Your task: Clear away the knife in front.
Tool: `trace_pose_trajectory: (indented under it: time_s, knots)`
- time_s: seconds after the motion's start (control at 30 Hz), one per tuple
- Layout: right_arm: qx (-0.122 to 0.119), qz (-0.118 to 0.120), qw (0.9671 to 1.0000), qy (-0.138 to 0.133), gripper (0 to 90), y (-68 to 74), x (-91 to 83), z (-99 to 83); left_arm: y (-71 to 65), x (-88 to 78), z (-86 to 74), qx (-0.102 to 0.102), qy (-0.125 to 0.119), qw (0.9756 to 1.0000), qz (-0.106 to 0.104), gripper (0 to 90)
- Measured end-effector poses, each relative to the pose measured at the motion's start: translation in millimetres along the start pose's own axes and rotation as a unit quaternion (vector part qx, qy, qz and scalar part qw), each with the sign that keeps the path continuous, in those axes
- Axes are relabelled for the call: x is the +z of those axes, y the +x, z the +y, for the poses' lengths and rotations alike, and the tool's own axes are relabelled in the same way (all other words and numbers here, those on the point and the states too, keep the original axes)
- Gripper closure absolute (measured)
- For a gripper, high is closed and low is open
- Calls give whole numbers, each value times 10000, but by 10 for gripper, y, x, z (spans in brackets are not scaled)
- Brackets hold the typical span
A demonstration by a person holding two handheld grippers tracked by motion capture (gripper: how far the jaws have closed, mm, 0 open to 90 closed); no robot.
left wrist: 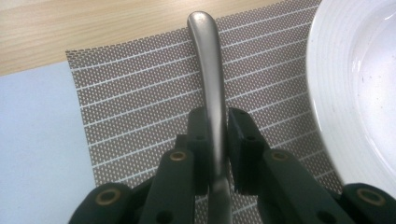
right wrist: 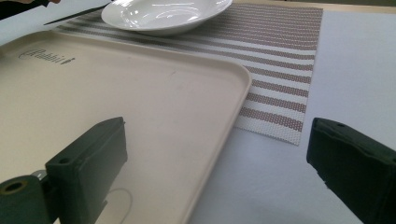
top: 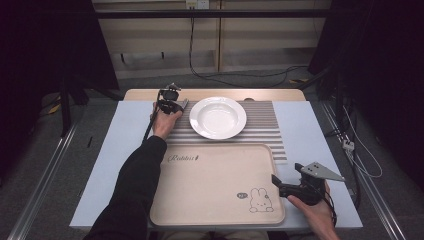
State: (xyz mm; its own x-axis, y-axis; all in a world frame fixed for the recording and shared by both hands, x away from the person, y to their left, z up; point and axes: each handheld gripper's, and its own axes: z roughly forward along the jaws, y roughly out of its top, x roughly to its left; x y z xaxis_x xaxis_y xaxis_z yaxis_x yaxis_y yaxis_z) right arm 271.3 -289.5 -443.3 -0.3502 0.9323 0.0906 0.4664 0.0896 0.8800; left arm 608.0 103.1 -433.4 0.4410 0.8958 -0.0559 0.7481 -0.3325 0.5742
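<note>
My left gripper (top: 175,103) is at the far left of the striped placemat (top: 265,125), shut on the handle of a grey metal utensil (left wrist: 208,56). The handle points away over the placemat (left wrist: 140,102), just left of the white plate (left wrist: 359,84). The utensil's working end is hidden below the jaws. The plate (top: 218,117) sits in the middle of the placemat. My right gripper (top: 286,174) hangs open at the front right corner of the beige tray (top: 210,185), nothing between its jaws (right wrist: 215,149).
The tray (right wrist: 116,93) has a raised rim and a rabbit drawing (top: 260,200) near its front right. A pale blue sheet (top: 312,135) covers the table around the mat. The wooden table edge (top: 215,93) runs along the back.
</note>
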Motion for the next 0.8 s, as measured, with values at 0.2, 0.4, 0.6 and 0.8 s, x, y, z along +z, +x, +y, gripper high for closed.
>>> trace_pose_trajectory:
  time_s: [0.2, 0.4, 0.6, 0.8]
  knots:
    - [1, 2, 10000, -8, 50, 4, -1, 1, -10, -67, -5, 30, -76, 10000, -24, 800]
    - [6, -5, 10000, -11, 50, 5, -12, 0, -36, -159, -2, 54, -135, 9999, -37, 800]
    - [-20, -13, 10000, -27, 50, 4, -21, 2, -52, -243, -30, 82, -210, 9997, -56, 800]
    - [-41, 3, 10000, -23, 50, 18, -18, 5, -56, -366, -51, 129, -287, 9995, -61, 800]
